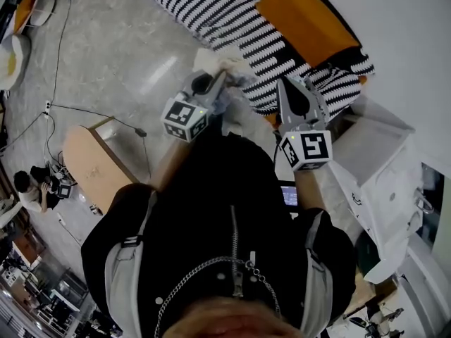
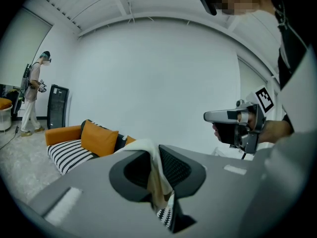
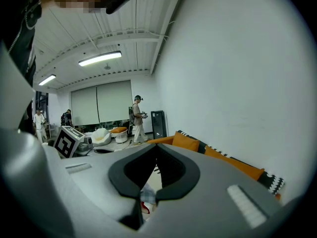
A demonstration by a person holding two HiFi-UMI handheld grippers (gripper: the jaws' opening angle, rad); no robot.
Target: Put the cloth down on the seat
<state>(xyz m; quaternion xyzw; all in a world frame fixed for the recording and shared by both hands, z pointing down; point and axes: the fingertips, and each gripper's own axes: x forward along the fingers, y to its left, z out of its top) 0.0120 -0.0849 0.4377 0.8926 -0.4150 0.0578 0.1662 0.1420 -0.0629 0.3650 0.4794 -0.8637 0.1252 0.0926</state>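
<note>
Pale, glossy stone floor [image 1: 127, 48] and plain white walls frame what we see, with a long black-and-white striped fabric sofa [image 1: 232, 20] against the wall and plump orange square cushions [image 1: 303, 20] propped on it. From the head view we look down over our black zipped top at both tools, which are held side by side and pointed toward the sofa. Our left gripper [image 1: 223, 73] is pinching a soft cream fabric cloth [image 1: 211, 60]. In the left gripper view the cloth [image 2: 154, 177] drapes over the tips and runs down between the dark ribbed pads [image 2: 173, 167] of that left gripper [image 2: 151, 155], clamped there. The cloth hangs in the air by the front edge of the striped seat [image 2: 69, 155] and is not lying on it; the orange cushions [image 2: 99, 138] sit well beyond it. Our right gripper [image 1: 282, 84] hovers just beside the left one. In its own view the jaws of the right gripper [image 3: 156, 148] are pressed together at the tips with nothing between them. To our left a light wooden bench [image 1: 91, 164] stands on the floor, and to our right is a white boxy cabinet [image 1: 380, 167]. Another person in pale clothes [image 3: 137, 118] stands far across the room by a black upright cabinet [image 3: 158, 124].
</note>
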